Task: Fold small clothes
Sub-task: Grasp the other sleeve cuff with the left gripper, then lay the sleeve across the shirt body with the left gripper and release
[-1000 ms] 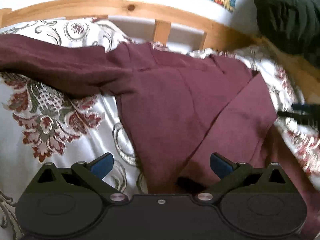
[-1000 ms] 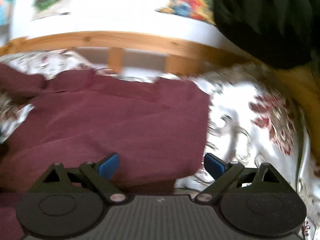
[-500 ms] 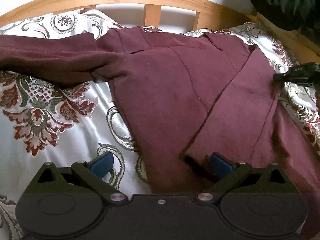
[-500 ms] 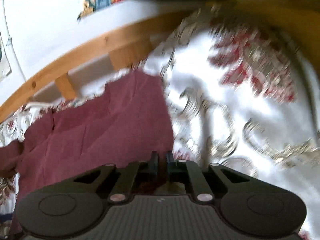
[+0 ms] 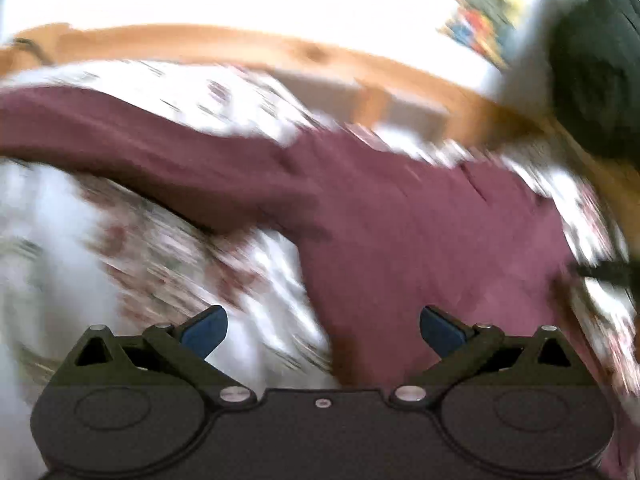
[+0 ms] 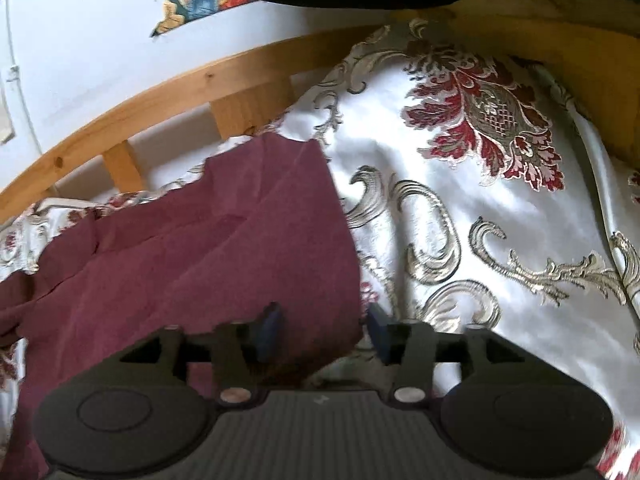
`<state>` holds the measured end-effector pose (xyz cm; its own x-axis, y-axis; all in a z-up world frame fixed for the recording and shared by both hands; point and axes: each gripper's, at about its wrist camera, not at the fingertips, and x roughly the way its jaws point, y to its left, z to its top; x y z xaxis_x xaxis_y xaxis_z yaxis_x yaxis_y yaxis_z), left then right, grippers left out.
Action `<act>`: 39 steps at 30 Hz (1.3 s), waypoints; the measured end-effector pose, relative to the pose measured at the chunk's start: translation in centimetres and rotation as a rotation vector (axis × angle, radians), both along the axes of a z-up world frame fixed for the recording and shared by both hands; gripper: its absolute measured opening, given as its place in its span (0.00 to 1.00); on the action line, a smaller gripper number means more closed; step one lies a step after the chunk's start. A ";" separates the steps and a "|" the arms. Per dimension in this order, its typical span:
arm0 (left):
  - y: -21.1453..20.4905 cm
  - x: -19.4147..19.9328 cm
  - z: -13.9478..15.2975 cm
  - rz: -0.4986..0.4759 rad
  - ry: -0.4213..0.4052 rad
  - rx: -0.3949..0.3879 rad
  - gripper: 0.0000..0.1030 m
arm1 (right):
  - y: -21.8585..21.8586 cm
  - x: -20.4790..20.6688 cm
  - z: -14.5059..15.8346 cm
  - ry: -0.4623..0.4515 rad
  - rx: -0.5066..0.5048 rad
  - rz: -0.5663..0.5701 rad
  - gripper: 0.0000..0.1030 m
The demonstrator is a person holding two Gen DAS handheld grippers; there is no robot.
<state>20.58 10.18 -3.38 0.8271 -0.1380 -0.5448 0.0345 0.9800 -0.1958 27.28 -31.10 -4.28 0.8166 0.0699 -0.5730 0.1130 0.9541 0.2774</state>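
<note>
The right claw [image 6: 322, 330] is opening, its blue pads straddling the near right corner of the maroon garment [image 6: 224, 264] without pressing it. The left claw [image 5: 322, 330] stands spread and empty above the garment's left edge. The garment lies on the bed [image 6: 460, 200] towards its wooden headboard [image 6: 160, 96]. It looks a light, limp, matte knit, likely to slide on the glossy brocade cover; its hems and corners offer the best hold.
</note>
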 end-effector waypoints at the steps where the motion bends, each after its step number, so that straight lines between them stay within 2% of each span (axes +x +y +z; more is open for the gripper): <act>1: 1.1 0.0 0.6 0.061 -0.013 0.010 0.99 | 0.3 -0.4 0.2 -0.010 0.014 0.011 0.70; 2: 2.3 0.0 1.2 0.126 -0.021 0.024 0.99 | 0.9 -0.9 0.4 -0.022 0.030 0.024 0.77; 4: 4.7 -0.2 2.2 0.271 -0.031 0.033 0.99 | 2.0 -1.9 0.7 -0.044 0.055 0.054 0.86; 8: 9.6 -2.0 3.8 0.500 -0.143 -0.134 0.99 | 5.1 -3.0 0.9 -0.072 0.068 0.158 0.90; 16: 16.3 -2.0 4.9 0.755 -0.203 -0.259 0.99 | 10.2 -4.9 3.2 -0.150 0.045 0.328 0.98; 19: 18.2 -2.5 4.8 0.842 -0.274 -0.349 0.97 | 11.1 -5.9 3.7 -0.163 0.046 0.369 0.98; 21: 18.8 -2.6 5.0 0.872 -0.312 -0.373 0.94 | 11.6 -6.5 3.8 -0.161 0.034 0.393 0.98; 23: 18.6 -2.5 4.9 0.888 -0.335 -0.342 0.82 | 11.8 -7.1 3.7 -0.158 0.019 0.413 0.98; 25: 18.6 -2.4 4.5 0.913 -0.344 -0.319 0.56 | 12.0 -7.5 3.6 -0.156 0.007 0.428 0.98; 26: 18.7 -2.5 4.3 0.926 -0.349 -0.318 0.47 | 12.1 -7.7 3.5 -0.152 0.000 0.434 0.98; 28: 19.3 -2.5 3.9 0.954 -0.353 -0.335 0.20 | 12.2 -8.0 3.5 -0.151 -0.008 0.442 0.98; 31: 19.8 -3.0 3.5 0.978 -0.371 -0.367 0.07 | 12.0 -8.2 3.2 -0.142 0.000 0.443 0.98; 34: 19.5 -3.4 3.8 0.962 -0.410 -0.358 0.04 | 11.9 -8.2 3.0 -0.138 0.012 0.441 0.98; 37: 18.8 -3.2 4.9 0.889 -0.471 -0.329 0.04 | 11.9 -8.2 3.0 -0.142 0.018 0.440 0.98; 39: 18.0 -2.8 5.9 0.806 -0.525 -0.292 0.04 | 11.8 -8.3 3.0 -0.147 0.020 0.435 0.98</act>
<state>17.76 28.23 2.57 0.8587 0.4986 -0.1188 -0.4669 0.6653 -0.5825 18.95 -19.27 -1.24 0.7811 0.4344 -0.4486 -0.3391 0.8983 0.2795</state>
